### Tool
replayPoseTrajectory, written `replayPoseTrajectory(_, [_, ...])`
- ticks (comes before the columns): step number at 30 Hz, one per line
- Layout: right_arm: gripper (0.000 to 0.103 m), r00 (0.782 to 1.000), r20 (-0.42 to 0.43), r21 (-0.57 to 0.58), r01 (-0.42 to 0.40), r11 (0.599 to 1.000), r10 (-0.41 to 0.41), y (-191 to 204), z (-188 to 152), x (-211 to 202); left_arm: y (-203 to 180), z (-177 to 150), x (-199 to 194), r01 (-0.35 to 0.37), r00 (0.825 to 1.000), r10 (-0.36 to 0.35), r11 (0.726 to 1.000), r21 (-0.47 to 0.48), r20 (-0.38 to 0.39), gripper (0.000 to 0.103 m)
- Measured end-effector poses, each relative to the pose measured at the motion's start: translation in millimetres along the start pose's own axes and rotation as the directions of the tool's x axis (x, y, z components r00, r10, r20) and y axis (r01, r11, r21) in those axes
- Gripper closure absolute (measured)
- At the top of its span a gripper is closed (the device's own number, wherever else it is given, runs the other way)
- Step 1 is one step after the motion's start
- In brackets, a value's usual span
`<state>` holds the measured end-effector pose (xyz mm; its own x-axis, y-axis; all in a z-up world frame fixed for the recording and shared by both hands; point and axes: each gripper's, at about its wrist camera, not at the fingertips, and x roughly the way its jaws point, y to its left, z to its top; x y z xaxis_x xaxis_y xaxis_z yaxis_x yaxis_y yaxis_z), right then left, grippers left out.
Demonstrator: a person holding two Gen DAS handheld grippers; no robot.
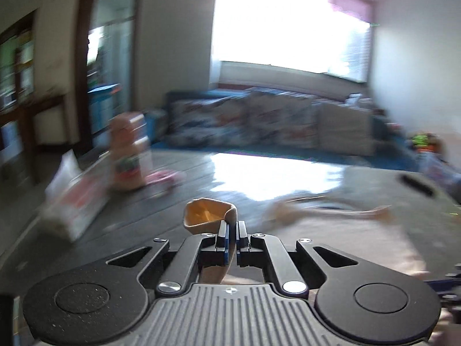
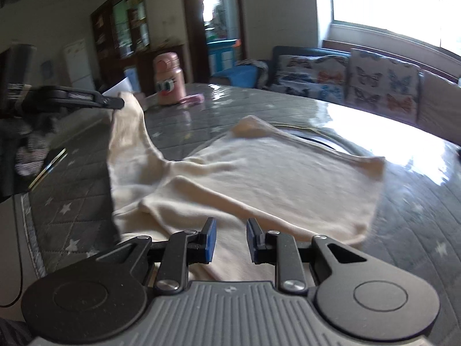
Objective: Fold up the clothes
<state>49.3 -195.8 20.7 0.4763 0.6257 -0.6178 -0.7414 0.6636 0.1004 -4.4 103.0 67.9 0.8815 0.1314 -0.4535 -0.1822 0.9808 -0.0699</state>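
Folding is under way but unfinished: the left gripper (image 1: 232,238), jaws pressed together on a corner of the cream garment (image 2: 259,178), holds it lifted off the grey quilted table cover (image 2: 72,196). The rest lies spread and rumpled there. The right gripper (image 2: 230,240) stands slightly apart, empty.

both wrist views look low across the table (image 2: 288,106) toward the sofa (image 1: 259,121).
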Motion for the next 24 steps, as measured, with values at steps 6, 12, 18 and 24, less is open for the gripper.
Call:
replayPoseTrajectory(6, [0.081, 0.999, 0.023, 0.068, 0.037, 0.997, -0.039, -19.4, -15.8, -18.3, -78.2, 4.8, -13.6, 0.243, 0.969, -0.246, 0.964, 0.111, 0.018, 0.098])
replayPoseTrajectory(12, [0.081, 0.998, 0.022, 0.135, 0.051, 0.99, -0.055, -34.6, -30.9, -29.5, -136.8, -15.7, 1.9, 0.42, 0.907, -0.41, 0.888, 0.185, -0.093, 0.096])
replayPoseTrajectory(18, [0.081, 0.997, 0.022, 0.166, 0.064, 0.984, -0.068, -41.8, -38.7, -35.8, -157.7, -41.4, 11.0, 0.486, 0.872, -0.447, 0.841, 0.237, -0.201, 0.08])
replayPoseTrajectory(24, [0.081, 0.996, 0.036, 0.188, 0.069, 0.98, -0.077, -46.4, -35.1, -40.6, -121.0, -43.9, 4.8, 0.427, 0.902, -0.392, 0.872, 0.24, -0.18, 0.068])
